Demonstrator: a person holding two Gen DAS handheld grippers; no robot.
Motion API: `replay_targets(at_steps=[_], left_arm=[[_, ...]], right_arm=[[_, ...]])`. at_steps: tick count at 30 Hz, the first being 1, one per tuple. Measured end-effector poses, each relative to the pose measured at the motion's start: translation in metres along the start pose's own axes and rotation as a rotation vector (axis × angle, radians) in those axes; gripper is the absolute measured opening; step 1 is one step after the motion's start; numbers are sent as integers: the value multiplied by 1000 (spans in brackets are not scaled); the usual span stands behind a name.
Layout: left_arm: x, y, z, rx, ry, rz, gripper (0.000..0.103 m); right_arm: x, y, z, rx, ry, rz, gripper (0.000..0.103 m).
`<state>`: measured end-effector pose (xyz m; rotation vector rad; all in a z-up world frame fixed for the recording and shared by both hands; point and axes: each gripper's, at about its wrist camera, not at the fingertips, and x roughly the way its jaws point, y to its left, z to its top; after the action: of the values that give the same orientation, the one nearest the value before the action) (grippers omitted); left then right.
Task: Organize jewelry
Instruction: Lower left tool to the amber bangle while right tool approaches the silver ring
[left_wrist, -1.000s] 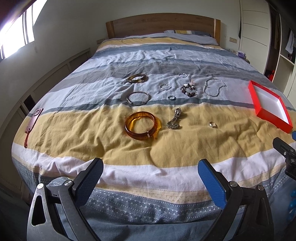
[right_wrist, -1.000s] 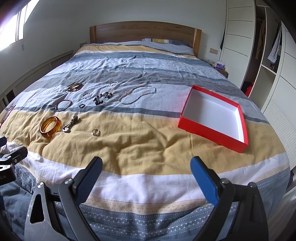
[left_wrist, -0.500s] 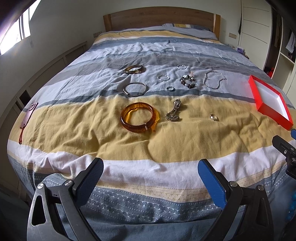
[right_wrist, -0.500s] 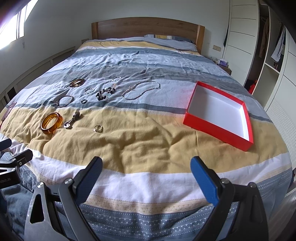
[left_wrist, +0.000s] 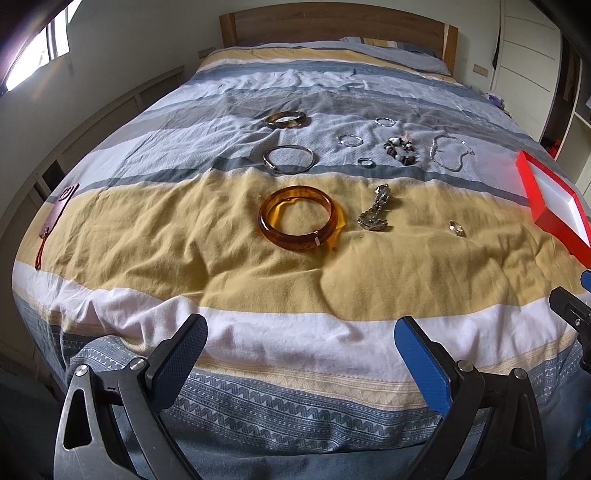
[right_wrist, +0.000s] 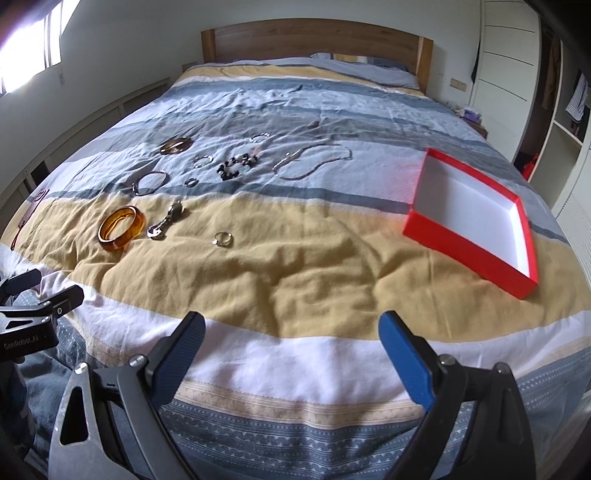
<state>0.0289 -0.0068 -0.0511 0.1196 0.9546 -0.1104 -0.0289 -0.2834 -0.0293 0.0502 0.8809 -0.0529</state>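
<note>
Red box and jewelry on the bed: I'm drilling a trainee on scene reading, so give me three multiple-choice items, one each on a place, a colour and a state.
1. Where does the amber bangle lie?
A. yellow stripe
B. in the box
C. on the pillow

2. What colour is the box inside?
A. black
B. white
C. green

3. What does the box hold?
A. a necklace
B. two rings
C. nothing

Key: 1 A, the amber bangle rests on the bedspread's yellow band. 2 B, the red box has a white lining. 3 C, its floor is bare, and the necklace lies on the bedspread.
</note>
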Motion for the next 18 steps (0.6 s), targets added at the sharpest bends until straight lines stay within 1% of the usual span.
replay_targets(at_steps=[4,9,10,12,14,18], left_arm=[[10,6,1,-16,16,-13,94],[24,18,10,-47,31,-35,94],[26,21,13,-55,29,-42,94],[31,25,19,-66,24,-49,94],[35,28,25,-77,23,-51,94],[45,32,34,-83,24,-51,94]], right_arm=[[8,4,4,-14,8,31,94],[24,14,15,-44,28,98,93],[29,16,18,-47,34,117,91],[37,19,23,-55,46,144,83],[48,24,29,-61,62,169,71],[64,30,38,-71,81,202,63]])
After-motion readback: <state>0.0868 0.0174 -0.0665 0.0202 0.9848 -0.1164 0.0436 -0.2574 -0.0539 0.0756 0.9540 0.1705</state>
